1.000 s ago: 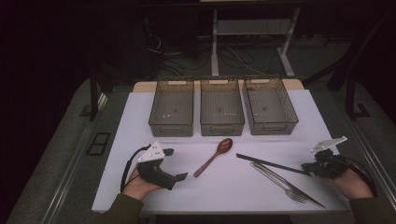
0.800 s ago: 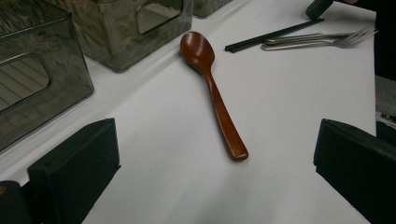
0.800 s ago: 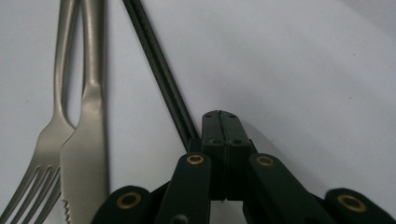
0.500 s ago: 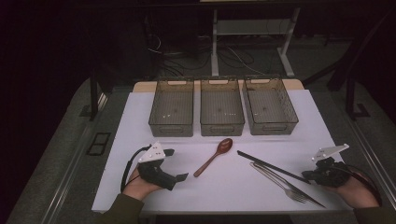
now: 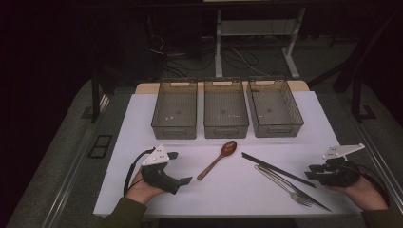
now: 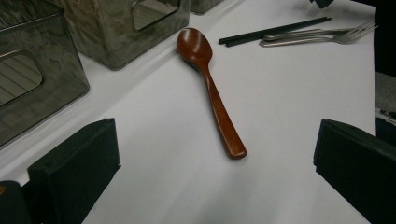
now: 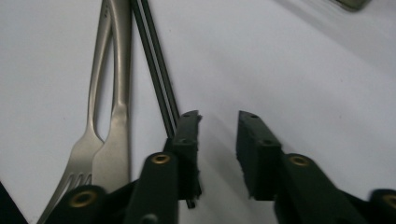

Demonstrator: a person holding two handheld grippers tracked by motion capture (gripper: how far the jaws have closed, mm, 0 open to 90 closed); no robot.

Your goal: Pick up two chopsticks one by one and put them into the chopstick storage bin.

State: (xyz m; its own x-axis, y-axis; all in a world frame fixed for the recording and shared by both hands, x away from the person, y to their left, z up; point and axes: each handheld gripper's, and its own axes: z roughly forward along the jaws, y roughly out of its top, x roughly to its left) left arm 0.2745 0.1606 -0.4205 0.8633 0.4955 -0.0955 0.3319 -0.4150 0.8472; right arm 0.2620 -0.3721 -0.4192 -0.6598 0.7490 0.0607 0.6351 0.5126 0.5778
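Observation:
A brown wooden spoon lies on the white mat, its bowl toward the bins. My left gripper rests to the left of it, open wide. In the left gripper view the spoon lies ahead between the spread jaws, untouched. A pair of black chopsticks and a steel fork lie at the right. My right gripper sits at their near end. Its jaws have just been opening and stand partly apart with nothing between them. The chopsticks run under the left jaw's outer side, and the fork lies further left.
Three empty smoky plastic bins stand in a row at the back of the white mat. A second steel utensil lies alongside the fork. Dark floor with cables lies beyond the table.
The right hand and its gripper have drifted a little toward the near edge of the mat. The left gripper, spoon, chopsticks and fork lie as before.

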